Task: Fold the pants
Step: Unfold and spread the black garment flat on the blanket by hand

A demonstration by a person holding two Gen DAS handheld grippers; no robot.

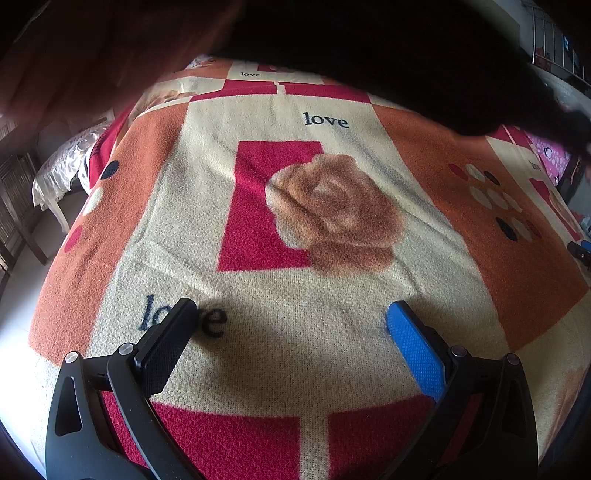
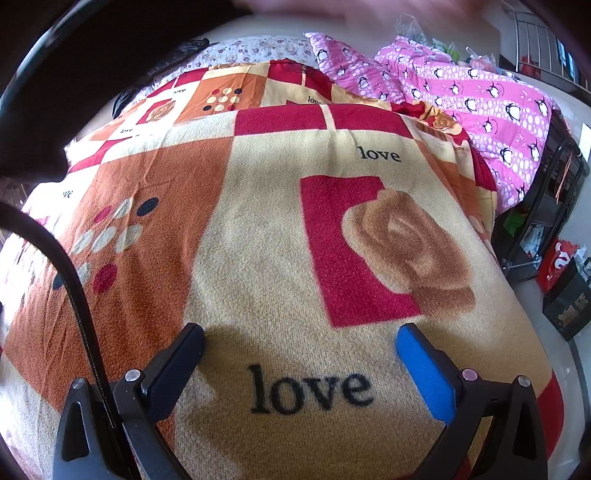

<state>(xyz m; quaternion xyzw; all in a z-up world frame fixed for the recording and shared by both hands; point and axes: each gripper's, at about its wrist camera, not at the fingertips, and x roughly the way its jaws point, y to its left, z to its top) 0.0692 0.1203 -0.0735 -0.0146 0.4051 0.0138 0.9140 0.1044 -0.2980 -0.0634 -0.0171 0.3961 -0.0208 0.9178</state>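
Both tongs spread wide & empty over the bed blanket (image 1: 332,295) — left tongs (image 1: 291,321), right tongs (image 2: 301,345) — w/ dark pants (image 1: 388,51) blurred at far edge ahead of left, nearer it; long axis can't tell

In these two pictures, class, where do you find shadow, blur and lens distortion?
Left wrist view: the open left claw throws a shadow on the patterned fleece blanket; a dark blurred mass fills the top. Right wrist view: fisheye bulges the blanket; a blurred smear crosses the top edge.
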